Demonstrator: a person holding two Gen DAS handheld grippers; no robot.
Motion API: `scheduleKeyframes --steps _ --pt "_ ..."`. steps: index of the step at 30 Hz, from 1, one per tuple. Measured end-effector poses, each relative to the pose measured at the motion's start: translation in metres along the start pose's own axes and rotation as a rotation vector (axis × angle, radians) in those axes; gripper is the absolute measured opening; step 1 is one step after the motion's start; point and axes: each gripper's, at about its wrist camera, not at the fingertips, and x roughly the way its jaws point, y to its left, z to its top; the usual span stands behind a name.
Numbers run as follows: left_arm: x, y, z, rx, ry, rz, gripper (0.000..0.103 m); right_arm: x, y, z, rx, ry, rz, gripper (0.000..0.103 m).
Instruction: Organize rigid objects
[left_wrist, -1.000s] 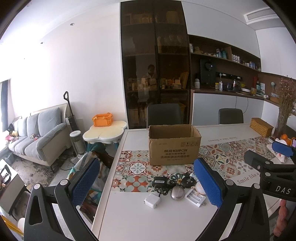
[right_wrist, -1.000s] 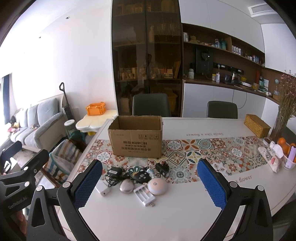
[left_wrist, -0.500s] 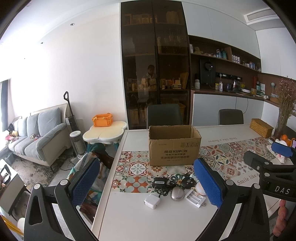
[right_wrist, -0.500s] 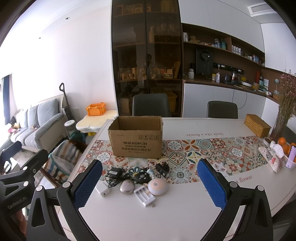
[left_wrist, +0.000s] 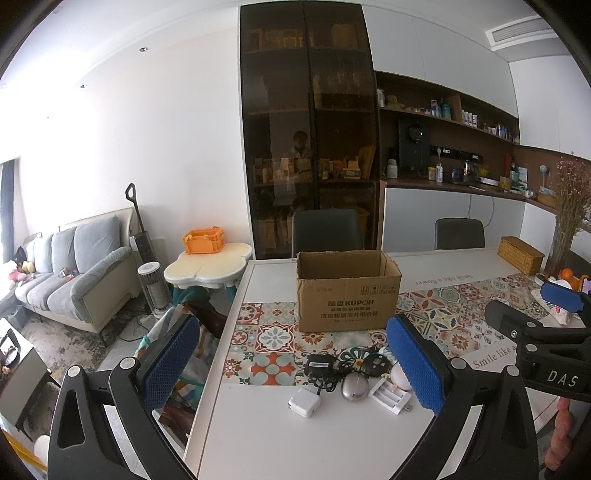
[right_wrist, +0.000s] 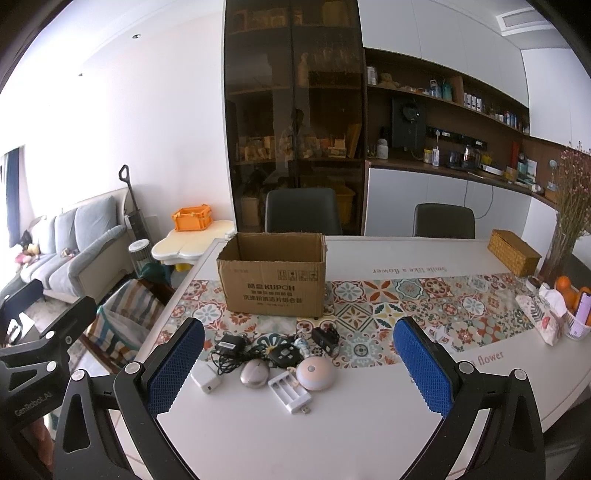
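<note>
left gripper (left_wrist: 295, 363) and right gripper (right_wrist: 299, 363), both spread wide and empty, above the white table (right_wrist: 369, 424); between the fingers, a cluster of small gadgets (right_wrist: 273, 363) at the patterned runner's (right_wrist: 406, 299) edge; beyond, an open cardboard box (right_wrist: 273, 284).

Grey sofa (left_wrist: 70, 273), orange crate (left_wrist: 203, 240) on a cream side table (left_wrist: 207, 267), wicker box (right_wrist: 513, 256), dried flowers (right_wrist: 570, 206).

Cardboard, plastic and brushed metal on a glossy table

The box (right_wrist: 271, 286) is matt brown cardboard; the table (right_wrist: 369, 424) is smooth glossy white with a patterned runner (right_wrist: 424, 295). The charger (right_wrist: 205, 377) and battery holder (right_wrist: 290, 390) look white plastic, the oval puck (right_wrist: 253, 373) brushed metal, the gripper pads (right_wrist: 176, 365) textured blue.
</note>
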Motion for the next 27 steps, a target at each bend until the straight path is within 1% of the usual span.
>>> scheduleKeyframes --steps 8,15,19,22,27 --pt "0.000 -0.001 -0.001 -0.001 0.000 0.000 0.103 0.000 0.000 -0.001 -0.001 0.001 0.000 0.103" --pt "0.004 0.002 -0.003 -0.003 0.025 -0.010 0.103 0.003 0.004 -0.001 -0.003 0.014 -0.002 0.103" --pt "0.008 0.002 -0.009 -0.004 0.059 -0.019 0.103 0.006 0.005 -0.005 -0.005 0.033 0.003 0.103" --pt "0.013 0.000 -0.018 -0.003 0.099 -0.023 0.103 0.009 0.003 -0.010 -0.002 0.053 0.010 0.103" --pt "0.020 -0.001 -0.040 -0.022 0.177 -0.012 0.103 0.022 0.001 -0.027 -0.005 0.125 0.032 0.103"
